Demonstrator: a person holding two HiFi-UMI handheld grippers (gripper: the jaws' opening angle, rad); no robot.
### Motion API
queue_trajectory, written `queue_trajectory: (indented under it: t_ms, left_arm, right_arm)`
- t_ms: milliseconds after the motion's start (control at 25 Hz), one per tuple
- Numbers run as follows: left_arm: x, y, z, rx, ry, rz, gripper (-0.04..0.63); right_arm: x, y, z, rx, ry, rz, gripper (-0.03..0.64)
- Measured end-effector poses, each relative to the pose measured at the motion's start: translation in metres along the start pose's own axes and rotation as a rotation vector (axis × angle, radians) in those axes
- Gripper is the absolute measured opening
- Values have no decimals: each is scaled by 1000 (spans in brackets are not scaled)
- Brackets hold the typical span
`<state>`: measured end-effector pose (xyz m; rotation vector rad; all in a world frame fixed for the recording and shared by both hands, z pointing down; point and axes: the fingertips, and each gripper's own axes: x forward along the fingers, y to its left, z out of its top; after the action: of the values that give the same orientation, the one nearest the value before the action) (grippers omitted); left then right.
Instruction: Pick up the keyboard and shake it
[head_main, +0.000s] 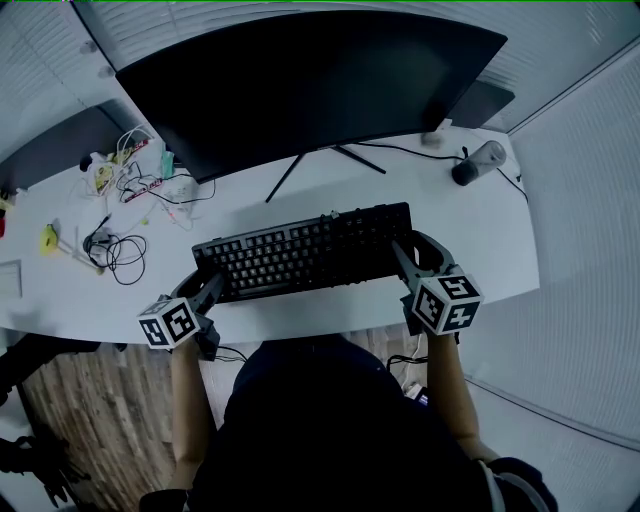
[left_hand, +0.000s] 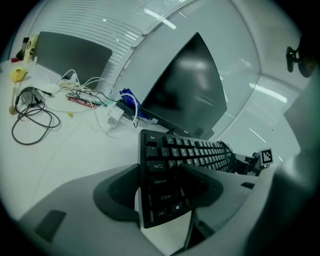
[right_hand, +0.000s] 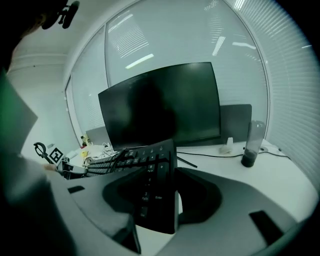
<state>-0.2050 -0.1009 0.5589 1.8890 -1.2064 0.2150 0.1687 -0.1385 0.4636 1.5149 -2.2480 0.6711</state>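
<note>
A black keyboard (head_main: 305, 250) lies crosswise in front of the monitor, over the white desk (head_main: 490, 250). My left gripper (head_main: 207, 285) is closed over the keyboard's left end. In the left gripper view that gripper (left_hand: 160, 195) has one jaw over the keys and the other behind the keyboard (left_hand: 190, 155), which looks tilted. My right gripper (head_main: 405, 255) clamps the right end. The right gripper view shows that gripper (right_hand: 160, 195) with the number-pad end of the keyboard (right_hand: 150, 185) between its jaws.
A large dark monitor (head_main: 310, 90) on a thin stand rises just behind the keyboard. Loose cables (head_main: 120, 250) and small items lie on the desk's left part. A dark cylinder (head_main: 478, 162) stands at the back right. The desk's front edge is at the person's body.
</note>
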Motion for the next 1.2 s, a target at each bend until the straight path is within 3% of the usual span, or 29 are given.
queue_trajectory:
  t_ms: [280,680,1200]
  left_arm:
    - [4,1,-9,-29,17,0,261]
    - [9,10,-31,22,152,82,261]
    - [29,34,-64,5,226,130,261]
  right_arm:
    - [-1,-4,2,-15,16,-21,198]
    - [21,-23,-81,183,135,5,198]
    - [52,-37,-141,256,234,19,198]
